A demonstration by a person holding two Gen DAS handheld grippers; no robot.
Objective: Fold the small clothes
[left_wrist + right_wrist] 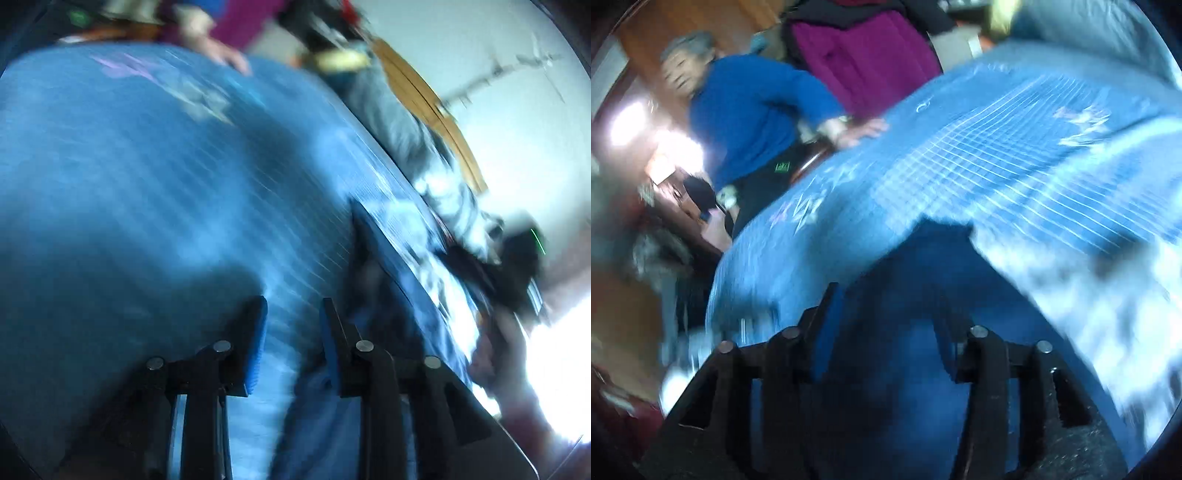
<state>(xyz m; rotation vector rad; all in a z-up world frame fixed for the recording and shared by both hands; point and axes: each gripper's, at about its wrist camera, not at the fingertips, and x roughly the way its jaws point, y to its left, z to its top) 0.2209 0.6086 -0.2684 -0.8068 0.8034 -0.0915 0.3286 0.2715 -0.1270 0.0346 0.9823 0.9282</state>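
1. Both views are badly smeared by motion, so a repositioning or carrying stage of the fold is judged to be in hand, not a settled crease.
2. The left gripper [295,325] is seen with its jaws apart; only blue mat [129,166] shows in the gap, and nothing is pinched there.
3. The right gripper [886,314] is also seen with its jaws set apart. Dark blue cloth [905,350] lies between and under them, but a hold on it cannot be confirmed.
4. The garment [450,206], a pale patterned piece, is seen in the left view along the mat's right edge, near the other gripper. In the right view a pale, mottled cloth is spread at the lower right.
5. The next move is judged to call for slowing, locating a free edge or corner of the garment, and closing the jaws on a single layer.
6. A hand [857,131] is rested on the far edge of the mat; a person in a blue top stands behind.
7. The garment's outline, its type and any existing folds cannot be made out, and its edges are lost in blur and glare.
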